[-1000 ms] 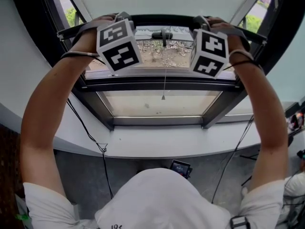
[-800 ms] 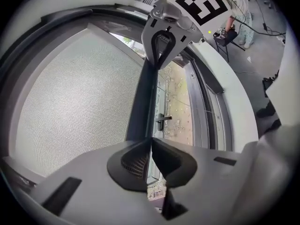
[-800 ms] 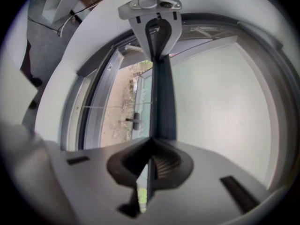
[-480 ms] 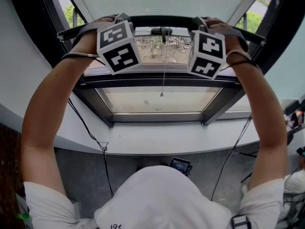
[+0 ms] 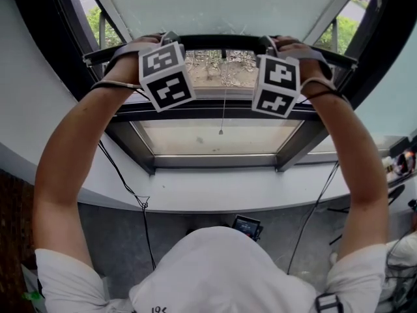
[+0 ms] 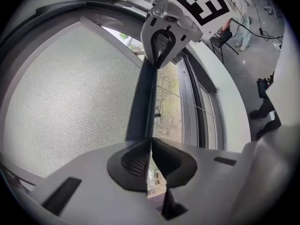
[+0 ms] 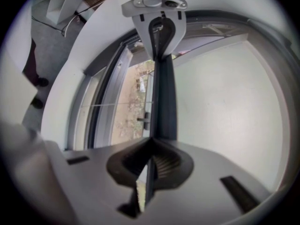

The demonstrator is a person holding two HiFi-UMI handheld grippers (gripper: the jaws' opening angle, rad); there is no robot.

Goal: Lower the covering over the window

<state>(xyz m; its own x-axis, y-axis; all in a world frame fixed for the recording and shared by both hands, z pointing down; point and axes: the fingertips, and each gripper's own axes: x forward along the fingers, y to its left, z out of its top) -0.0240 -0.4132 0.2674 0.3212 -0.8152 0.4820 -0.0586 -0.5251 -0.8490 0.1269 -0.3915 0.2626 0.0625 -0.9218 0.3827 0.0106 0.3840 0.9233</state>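
Left gripper [image 5: 171, 40] and right gripper [image 5: 268, 42] each clamp the shade's bottom bar [image 5: 221, 43] — it runs left-right between them — with the lower window frame [image 5: 215, 112] nearer.

Seen from its own camera, the right gripper [image 7: 150, 144] is blurring at its near jaw faces, so the edge of the dark rail [image 7: 164, 102] pinched there is smearing out. The left gripper [image 6: 151, 146] is swallowing its end of the rail behind its own body. From the head view the marker cubes [image 5: 167, 75] are covering both grips. Above the grippers the mesh covering [image 5: 221, 5] is running off the top edge. Below and between them the cord's end piece [image 5: 221, 132] is showing too small to tell. Far beneath the right gripper a small screen [image 5: 246, 227] is sitting unreadable, and clutter [image 5: 404, 165] is being cut by the right edge.
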